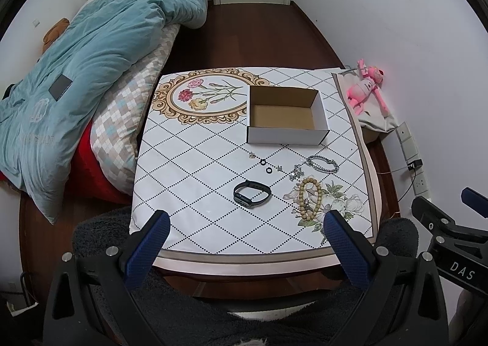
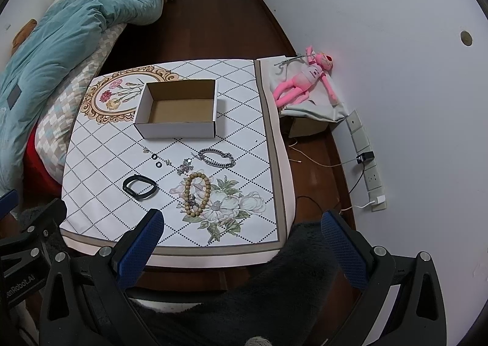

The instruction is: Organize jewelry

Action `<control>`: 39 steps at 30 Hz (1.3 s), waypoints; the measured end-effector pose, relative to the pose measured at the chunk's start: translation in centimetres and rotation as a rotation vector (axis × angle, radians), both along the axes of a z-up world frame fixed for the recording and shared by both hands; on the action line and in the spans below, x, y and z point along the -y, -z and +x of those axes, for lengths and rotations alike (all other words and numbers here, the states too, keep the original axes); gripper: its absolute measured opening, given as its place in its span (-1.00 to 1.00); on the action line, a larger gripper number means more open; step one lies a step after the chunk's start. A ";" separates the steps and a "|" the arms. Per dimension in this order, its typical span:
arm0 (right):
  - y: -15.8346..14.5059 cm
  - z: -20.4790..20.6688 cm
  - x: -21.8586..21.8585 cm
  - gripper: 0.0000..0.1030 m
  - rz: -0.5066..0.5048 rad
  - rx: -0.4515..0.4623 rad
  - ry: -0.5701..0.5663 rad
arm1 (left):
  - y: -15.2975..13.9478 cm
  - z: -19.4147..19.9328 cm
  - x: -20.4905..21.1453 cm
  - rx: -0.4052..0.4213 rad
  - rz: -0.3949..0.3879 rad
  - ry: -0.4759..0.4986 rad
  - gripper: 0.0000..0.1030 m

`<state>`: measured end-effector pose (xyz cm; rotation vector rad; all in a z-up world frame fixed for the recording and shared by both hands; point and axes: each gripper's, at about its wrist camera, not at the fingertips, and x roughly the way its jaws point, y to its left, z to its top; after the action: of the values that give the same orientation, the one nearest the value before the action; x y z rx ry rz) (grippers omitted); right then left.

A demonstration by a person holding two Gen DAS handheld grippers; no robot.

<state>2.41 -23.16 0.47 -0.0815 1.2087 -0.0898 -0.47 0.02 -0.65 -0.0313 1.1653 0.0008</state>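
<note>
While both grippers hang back over the near edge of the table, nothing is held. Left gripper (image 1: 245,225): blue-padded fingers (image 1: 149,250) spread wide, empty. Right gripper (image 2: 241,224): fingers spread wide, empty, its right pad over dark fleece fabric (image 2: 274,279) just off the table corner.

Square table with diamond-grid floral cloth (image 1: 195,181) carries all items:
- open white cardboard box with brown interior (image 1: 286,115), far centre, nothing visible inside
- black smart band with closed strap (image 1: 251,193), nearest the left gripper, lying flat
- wooden bead bracelet with a small metal charm (image 1: 309,199), right of the band, on the printed flower
- silver chain-link bracelet (image 1: 323,163), between beads and box, toward the right
- two small black rings (image 1: 266,165), side by side, just in front of the box
- small silver pieces (image 1: 296,173) scattered near the rings; type too small to tell

All jewelry lies in a loose row between box and near edge, none touching the box.

Off table: pink plush toy (image 2: 305,83) on a grey cloth at right; blue quilt (image 1: 91,71) on the bed at left
</note>
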 end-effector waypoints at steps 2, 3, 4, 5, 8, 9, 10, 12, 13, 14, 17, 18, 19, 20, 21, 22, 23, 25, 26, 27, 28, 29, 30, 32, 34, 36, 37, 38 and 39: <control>0.1 0.1 -0.1 1.00 0.002 -0.003 -0.002 | 0.0 0.0 0.0 0.002 0.004 -0.001 1.00; 0.0 0.1 -0.2 1.00 0.001 -0.002 -0.004 | 0.1 0.0 0.0 0.002 0.003 -0.001 1.00; 0.0 0.1 -0.2 1.00 0.000 -0.002 -0.003 | 0.1 0.0 0.1 0.001 0.001 -0.001 1.00; 0.0 0.1 -0.2 1.00 0.000 -0.004 -0.004 | 0.1 -0.1 0.1 0.002 0.001 -0.002 1.00; -0.1 0.0 -0.2 1.00 -0.002 -0.003 -0.005 | 0.2 -0.1 0.0 0.003 -0.002 -0.001 1.00; -0.1 0.0 -0.2 1.00 -0.001 -0.003 -0.005 | 0.1 -0.1 -0.1 0.004 -0.002 -0.001 1.00; -0.2 0.0 -0.2 1.00 -0.003 -0.001 -0.005 | 0.1 -0.2 0.0 0.005 -0.003 -0.001 1.00; -0.3 -0.1 -0.1 1.00 -0.003 0.001 -0.006 | 0.1 -0.1 -0.1 0.002 -0.004 -0.002 1.00; -0.3 -0.1 -0.2 1.00 -0.004 0.001 -0.007 | 0.1 -0.1 -0.1 0.003 -0.003 -0.002 1.00; -0.3 -0.1 -0.3 1.00 -0.004 0.001 -0.006 | 0.1 -0.1 0.0 0.003 -0.003 -0.002 1.00; -0.3 0.1 -0.6 1.00 -0.007 0.002 -0.009 | 0.1 -0.1 0.0 0.005 -0.003 -0.001 1.00; -0.4 0.0 -0.6 1.00 -0.007 0.003 -0.009 | 0.1 -0.1 -0.1 0.005 -0.004 -0.002 1.00; -0.4 0.1 -0.7 1.00 -0.007 0.003 -0.011 | 0.0 -0.1 -0.1 0.007 -0.004 -0.003 1.00; -0.5 0.1 -0.7 1.00 -0.007 0.004 -0.012 | 0.0 -0.1 0.0 0.007 -0.005 -0.003 1.00; -0.6 0.2 -0.7 1.00 -0.007 0.005 -0.012 | 0.0 -0.1 0.0 0.007 -0.006 -0.002 1.00; -0.6 0.2 -0.7 1.00 -0.008 0.006 -0.012 | 0.0 -0.1 0.0 0.007 -0.005 -0.002 1.00; -0.7 0.2 -0.7 1.00 -0.008 0.007 -0.012 | 0.0 0.0 -0.1 0.007 -0.005 -0.003 1.00; -0.7 0.2 -0.7 1.00 -0.008 0.009 -0.013 | 0.0 0.0 -0.1 0.007 -0.005 -0.003 1.00; -0.7 0.2 -0.7 1.00 -0.009 0.010 -0.013 | 0.0 -0.1 -0.1 0.006 -0.007 -0.003 1.00; -0.8 0.2 -0.7 1.00 -0.008 0.010 -0.014 | 0.0 -0.1 -0.1 0.007 -0.006 -0.003 1.00; -0.8 0.2 -0.7 1.00 -0.008 0.012 -0.015 | 0.0 -0.1 0.0 0.008 -0.005 -0.003 1.00; -0.9 0.2 -0.8 1.00 -0.008 0.014 -0.016 | 0.0 0.0 0.0 0.008 -0.005 -0.002 1.00; -0.9 0.2 -0.8 1.00 -0.007 0.015 -0.016 | 0.0 -0.1 -0.1 0.008 -0.007 -0.003 1.00; -1.0 0.2 -0.9 1.00 -0.005 0.017 -0.018 | 0.0 -0.1 0.0 0.011 -0.005 -0.001 1.00; -1.1 0.3 -0.9 1.00 -0.004 0.020 -0.019 | -1.0 0.0 0.1 0.016 -0.006 -0.003 1.00; -1.2 0.2 -0.9 1.00 -0.003 0.022 -0.019 | -1.5 0.0 0.2 0.020 -0.008 -0.005 1.00; -1.2 0.1 -0.9 1.00 -0.002 0.022 -0.019 | -1.5 0.0 0.2 0.021 -0.009 -0.005 1.00; -1.2 0.0 -0.9 1.00 -0.002 0.024 -0.019 | -1.6 0.1 0.2 0.022 -0.010 -0.005 1.00; -1.2 0.0 -0.9 1.00 -0.001 0.025 -0.019 | -1.7 0.1 0.3 0.022 -0.010 -0.005 1.00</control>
<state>2.43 -22.28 1.68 -0.0922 1.1825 -0.0748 -0.39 -0.23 1.01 -0.0427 1.1432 -0.0005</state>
